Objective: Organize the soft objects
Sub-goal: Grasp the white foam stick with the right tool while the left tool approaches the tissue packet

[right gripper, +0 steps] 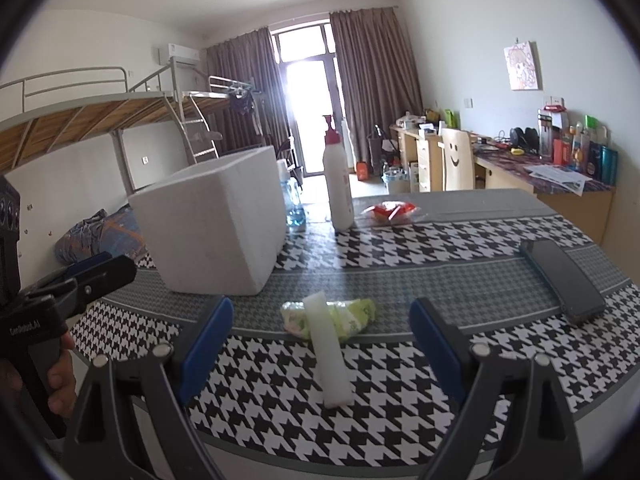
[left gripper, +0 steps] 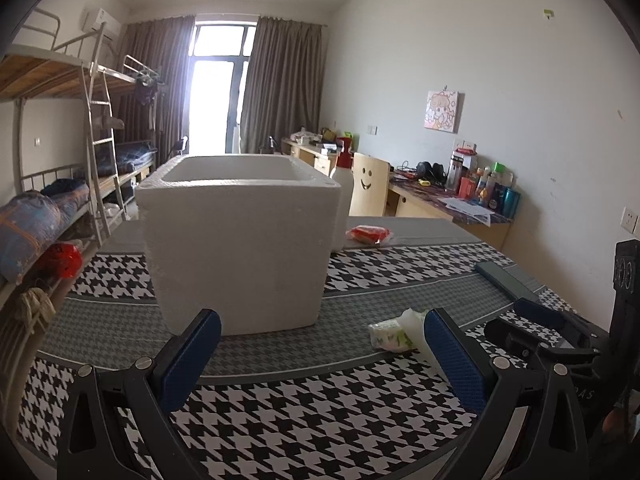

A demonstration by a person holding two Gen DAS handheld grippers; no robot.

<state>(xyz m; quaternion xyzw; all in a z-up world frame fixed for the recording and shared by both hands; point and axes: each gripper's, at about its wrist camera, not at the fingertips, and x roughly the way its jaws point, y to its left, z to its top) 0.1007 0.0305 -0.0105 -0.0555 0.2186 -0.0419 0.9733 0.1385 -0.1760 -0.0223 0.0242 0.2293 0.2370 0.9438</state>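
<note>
Fingers wide on both grippers, nothing between them: left gripper (left gripper: 320,356), right gripper (right gripper: 322,344). One white foam strip (right gripper: 330,356) lies on the houndstooth-clothed surface (right gripper: 400,420) at the right gripper's twelve o'clock, its far end on one crumpled green-and-white soft packet (right gripper: 356,316). One white foam box (right gripper: 212,224) stands at ten o'clock, one red-wrapped packet (right gripper: 390,212) far back, one white pump bottle (right gripper: 338,184) beside it. One dark phone (right gripper: 564,276) at two o'clock.

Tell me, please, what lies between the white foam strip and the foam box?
In the right wrist view, a crumpled green-and-white packet lies under the white foam strip; beyond it, only bare tablecloth reaches the foam box.
</note>
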